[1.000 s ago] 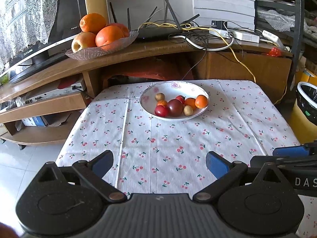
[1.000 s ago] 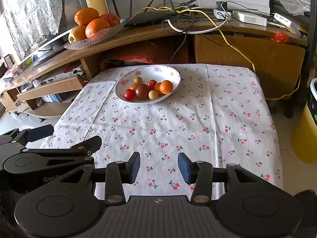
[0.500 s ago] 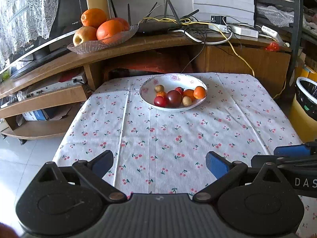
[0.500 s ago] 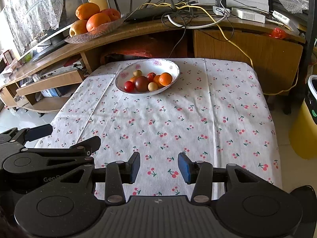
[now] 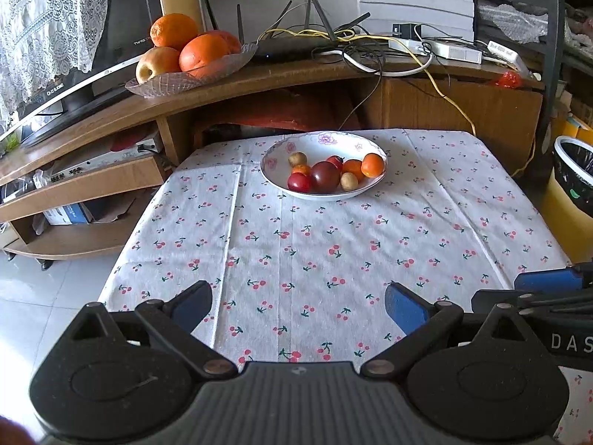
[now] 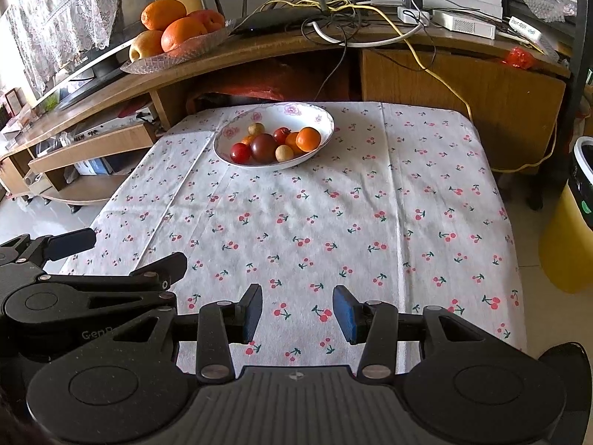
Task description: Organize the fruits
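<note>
I've pulled back from the bowl [image 5: 370, 140] w/ fruit, now far end of the cloth [image 5: 333, 244]; left gripper [image 5: 298, 302] wide, right gripper [image 6: 297, 313] narrower, both empty.

Wooden shelf unit [image 5: 259, 81] behind cherry-print surface [image 5: 333, 252]; pale tiled floor [image 5: 44, 296] left; lace curtain [image 5: 40, 26], daylight.

A cherry-print cloth [image 5: 333, 252] covers the tabletop [image 6: 517, 319]. Near its far edge sits a white floral bowl [image 5: 322, 141] of small fruit; the remaining cloth lies bare, creased lengthwise.
</note>
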Demonstrator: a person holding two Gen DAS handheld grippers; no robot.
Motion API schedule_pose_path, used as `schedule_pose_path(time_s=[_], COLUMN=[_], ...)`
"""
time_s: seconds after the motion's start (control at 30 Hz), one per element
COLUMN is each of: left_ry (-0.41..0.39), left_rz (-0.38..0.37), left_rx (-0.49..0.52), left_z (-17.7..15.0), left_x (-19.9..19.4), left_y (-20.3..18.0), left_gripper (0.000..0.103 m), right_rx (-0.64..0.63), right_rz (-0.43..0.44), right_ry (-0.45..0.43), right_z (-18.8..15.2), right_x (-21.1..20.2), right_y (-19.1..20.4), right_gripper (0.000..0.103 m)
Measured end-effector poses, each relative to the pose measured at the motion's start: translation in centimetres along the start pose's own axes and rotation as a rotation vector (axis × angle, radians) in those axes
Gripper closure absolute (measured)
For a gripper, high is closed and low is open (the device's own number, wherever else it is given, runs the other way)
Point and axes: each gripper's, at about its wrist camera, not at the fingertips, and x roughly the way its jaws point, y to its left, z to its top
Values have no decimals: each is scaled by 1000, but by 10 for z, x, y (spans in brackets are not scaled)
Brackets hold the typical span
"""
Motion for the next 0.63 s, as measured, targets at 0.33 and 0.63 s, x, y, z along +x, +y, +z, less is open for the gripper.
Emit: schedule_pose_path(time_s=[0.33, 0.63], left_ry=[-2, -9], left_rz=[5, 6], left_rx=[6, 4], left_z=[-2, -3], left_x=[-1, -3], left_y=[0, 1], left_gripper=[0, 0], right_rx=[-3, -7], right_rz=[0, 3], right_ry=[3, 1], right_z=[-2, -3], right_x=[0, -1], right_y=[2, 3], right_gripper=[63, 63])
